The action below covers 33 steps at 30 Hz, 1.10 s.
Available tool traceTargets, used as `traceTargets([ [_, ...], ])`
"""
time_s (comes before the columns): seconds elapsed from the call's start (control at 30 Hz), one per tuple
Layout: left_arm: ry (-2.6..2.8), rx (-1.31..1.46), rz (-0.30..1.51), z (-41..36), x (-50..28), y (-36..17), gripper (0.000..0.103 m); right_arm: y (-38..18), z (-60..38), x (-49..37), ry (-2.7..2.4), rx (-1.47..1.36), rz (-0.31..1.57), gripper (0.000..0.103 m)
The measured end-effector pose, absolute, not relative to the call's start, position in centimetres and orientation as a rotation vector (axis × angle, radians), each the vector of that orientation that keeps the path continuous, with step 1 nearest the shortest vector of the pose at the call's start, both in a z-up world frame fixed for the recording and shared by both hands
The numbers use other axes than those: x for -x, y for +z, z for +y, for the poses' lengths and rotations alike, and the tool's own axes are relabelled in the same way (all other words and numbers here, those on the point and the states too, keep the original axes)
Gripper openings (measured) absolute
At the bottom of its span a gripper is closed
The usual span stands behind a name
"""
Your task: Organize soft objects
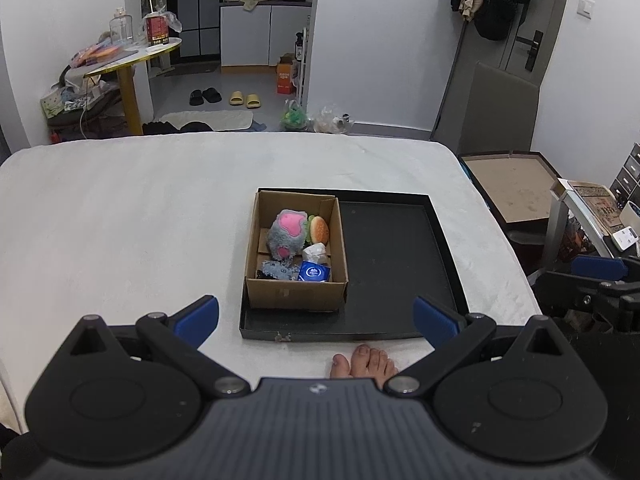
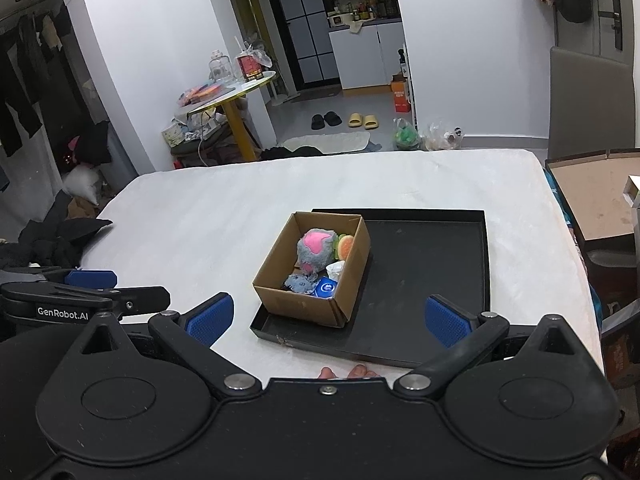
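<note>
White bed point(image 1: 120, 220) in a small bedroom, kitchen alcove and slippers beyond; contents as follows

Left wrist view:
- Black tray point(image 1: 400, 264), shallow, lying flat on the bed, right half bare
- Cardboard box point(image 1: 294, 296), open-topped, standing in the tray's left half
- Plush paw point(image 1: 285, 234), grey fur with pink pads, at the back of the box; judged very light and squashy, best pinched across the furry body, not the pads
- Burger toy point(image 1: 319, 229), just beside the paw on its right; soft, likely springs back, grip across the bun
- White crumpled tissue point(image 1: 315, 251), below the burger; flimsy, may tear or slip
- Blue packet point(image 1: 314, 272), front right corner; smooth wrap, likely slippery, take by the edges
- Grey-blue cloth point(image 1: 277, 270), front left; limp, will drape when lifted
- Left hand-held gripper point(image 1: 316, 316), spread wide, holding nothing, hanging short of the tray's near edge
- Bare toes point(image 1: 362, 362) on the bed near the tray

Right wrist view:
- Same box point(image 2: 300, 304), seen at an angle, all five items inside
- Right hand-held gripper point(image 2: 328, 316), spread wide, empty, near the tray's front edge
</note>
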State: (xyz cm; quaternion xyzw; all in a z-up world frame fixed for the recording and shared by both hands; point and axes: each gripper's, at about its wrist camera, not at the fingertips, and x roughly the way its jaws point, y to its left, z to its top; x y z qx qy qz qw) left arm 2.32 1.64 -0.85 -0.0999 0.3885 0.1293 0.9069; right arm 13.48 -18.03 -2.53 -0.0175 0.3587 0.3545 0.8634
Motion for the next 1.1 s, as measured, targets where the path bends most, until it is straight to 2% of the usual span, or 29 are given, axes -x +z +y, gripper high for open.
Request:
traceTargets([
  [1.1, 0.271, 0.191, 0.820, 1.67, -2.14, -0.34, 0.102, -2.46, -17.36, -13.78, 0.742, 0.045, 0.786, 0.103],
])
